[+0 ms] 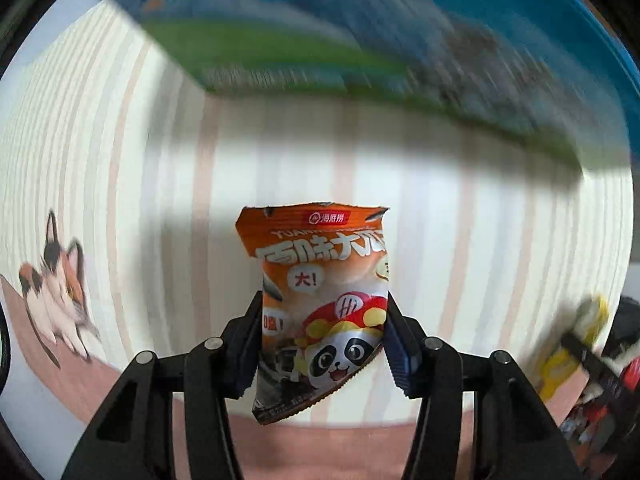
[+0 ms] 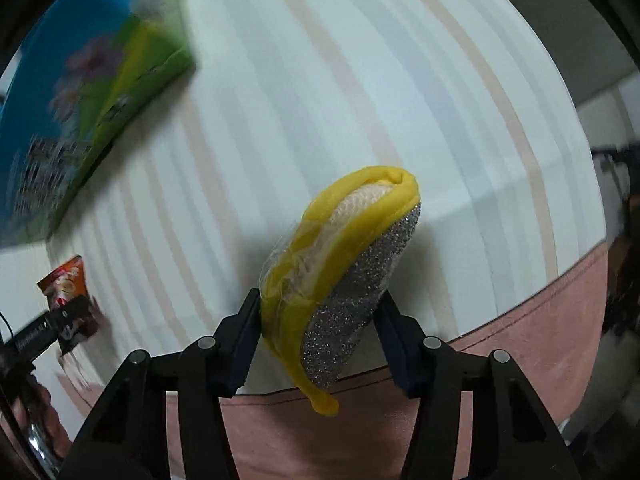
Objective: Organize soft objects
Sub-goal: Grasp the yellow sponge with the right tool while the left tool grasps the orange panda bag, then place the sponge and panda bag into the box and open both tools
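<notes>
My left gripper [image 1: 322,344] is shut on an orange snack packet [image 1: 320,300] with a panda print and holds it above the striped cloth. The packet also shows small at the left of the right wrist view [image 2: 66,280]. My right gripper [image 2: 318,332] is shut on a yellow and silver scrub sponge [image 2: 340,280] in clear wrap, held above the cloth. The sponge appears blurred at the right edge of the left wrist view [image 1: 576,344].
A blue and green box [image 1: 360,40] stands at the far side of the striped tablecloth [image 1: 440,208]; it also shows at the upper left of the right wrist view [image 2: 80,100]. A cat print [image 1: 56,292] is on the cloth at left. The cloth has a pink border [image 2: 540,320].
</notes>
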